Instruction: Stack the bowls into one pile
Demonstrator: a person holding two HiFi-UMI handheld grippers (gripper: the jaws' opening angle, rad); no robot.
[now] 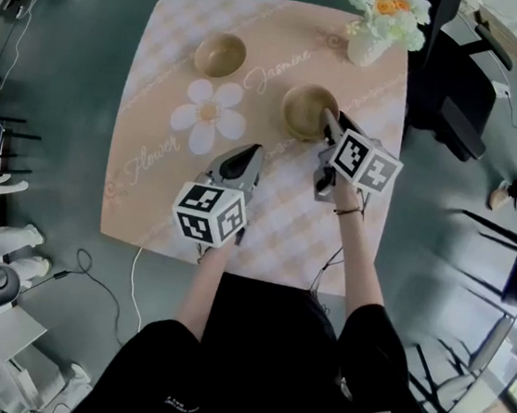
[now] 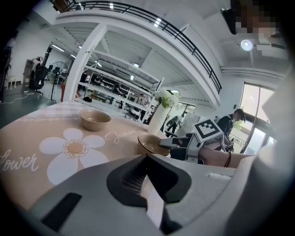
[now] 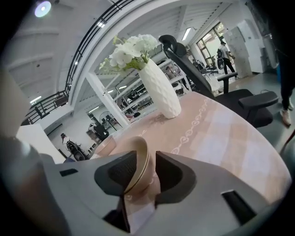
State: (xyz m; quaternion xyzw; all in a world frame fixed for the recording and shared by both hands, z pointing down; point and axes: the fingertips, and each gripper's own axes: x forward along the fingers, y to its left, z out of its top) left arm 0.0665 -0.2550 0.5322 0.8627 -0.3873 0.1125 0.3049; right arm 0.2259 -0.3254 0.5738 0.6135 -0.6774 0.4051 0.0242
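Left gripper view: left gripper (image 2: 147,159) fingers closed, nothing between them. Right gripper view shows what head view can't: right gripper (image 3: 150,159) fingers apart around near bowl (image 3: 139,153) rim, gap on one side. Second bowl (image 1: 220,54) farther back on counter (image 1: 147,197), well apart.

- A square table (image 1: 162,77), covered in peach checks with a daisy print, is carrying three things.
- A tan bowl (image 1: 220,54) is sitting upright near its far edge.
- A second bowl (image 1: 308,111) is sitting right of centre, well apart.
- A white vase (image 1: 364,46) is standing at the far right corner.
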